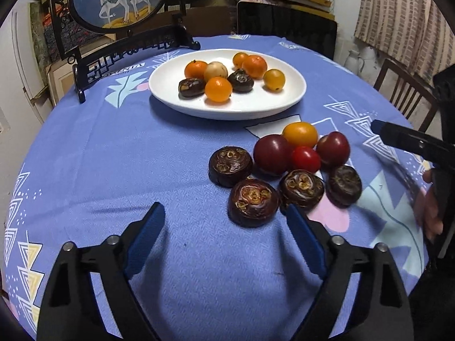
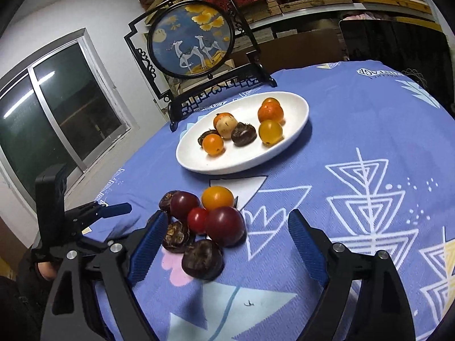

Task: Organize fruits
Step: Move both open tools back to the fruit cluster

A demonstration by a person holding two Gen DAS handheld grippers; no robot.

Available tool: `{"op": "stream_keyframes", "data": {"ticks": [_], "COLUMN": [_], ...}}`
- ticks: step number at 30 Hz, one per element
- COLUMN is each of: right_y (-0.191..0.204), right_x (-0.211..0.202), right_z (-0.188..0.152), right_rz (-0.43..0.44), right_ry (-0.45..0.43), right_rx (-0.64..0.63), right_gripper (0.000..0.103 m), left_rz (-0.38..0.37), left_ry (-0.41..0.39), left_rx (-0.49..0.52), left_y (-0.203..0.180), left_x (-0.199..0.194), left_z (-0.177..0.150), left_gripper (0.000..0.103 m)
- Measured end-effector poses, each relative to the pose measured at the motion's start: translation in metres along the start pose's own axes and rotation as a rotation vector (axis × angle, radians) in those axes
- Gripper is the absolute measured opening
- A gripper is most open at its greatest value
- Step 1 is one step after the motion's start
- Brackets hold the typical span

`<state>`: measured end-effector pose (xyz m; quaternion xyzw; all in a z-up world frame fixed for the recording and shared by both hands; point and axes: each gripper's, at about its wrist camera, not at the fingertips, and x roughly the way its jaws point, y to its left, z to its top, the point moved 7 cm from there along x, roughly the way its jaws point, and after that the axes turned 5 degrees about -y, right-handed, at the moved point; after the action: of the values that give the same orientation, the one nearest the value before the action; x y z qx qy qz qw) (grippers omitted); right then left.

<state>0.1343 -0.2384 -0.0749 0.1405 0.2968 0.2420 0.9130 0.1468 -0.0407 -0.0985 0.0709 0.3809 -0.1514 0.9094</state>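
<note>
A white plate (image 1: 227, 108) (image 2: 227, 167) at the back of the blue tablecloth holds several orange tomatoes, two dark water chestnuts and a pale round fruit. In front of it lies a loose pile: an orange tomato (image 1: 300, 133) (image 2: 217, 197), two dark red tomatoes (image 1: 273, 153), a small red tomato (image 1: 305, 159) (image 2: 197, 218) and several water chestnuts (image 1: 230, 166) (image 2: 203, 258). My left gripper (image 1: 224, 209) is open, low over the cloth, its right finger beside the nearest chestnut (image 1: 253, 201). My right gripper (image 2: 227, 216) is open, with the pile just ahead of its left finger and nothing pressed.
A round deer screen on a black stand (image 1: 116, 0) (image 2: 190, 39) stands behind the plate at the table's far left edge. Wooden chairs (image 1: 403, 91) stand beyond the right edge. A window (image 2: 57, 108) is on the left wall. Each gripper shows at the side of the other's view.
</note>
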Motion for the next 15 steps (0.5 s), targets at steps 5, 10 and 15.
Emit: {"op": "stream_keyframes", "data": {"ticks": [5,10,15], "right_y": [0.002,0.002,0.002], "right_x": [0.002,0.002,0.002], "right_z": [-0.002,-0.002,-0.003], "right_rz": [0.017,0.021,0.024], "right_ry": [0.007,0.010,0.013], "right_rx": [-0.008,-0.009,-0.007], "right_gripper": [0.087,0.087,0.087], "left_rz": [-0.009,-0.012,-0.013], "left_ry": [0.041,0.057,0.050], "left_rx": [0.020,0.014,0.013], "left_y": [-0.008,-0.010,-0.010], "left_x": [0.012,0.018,0.020], "left_z": [-0.004,-0.005,-0.005], "left_gripper": [0.070,0.065,0.060]}}
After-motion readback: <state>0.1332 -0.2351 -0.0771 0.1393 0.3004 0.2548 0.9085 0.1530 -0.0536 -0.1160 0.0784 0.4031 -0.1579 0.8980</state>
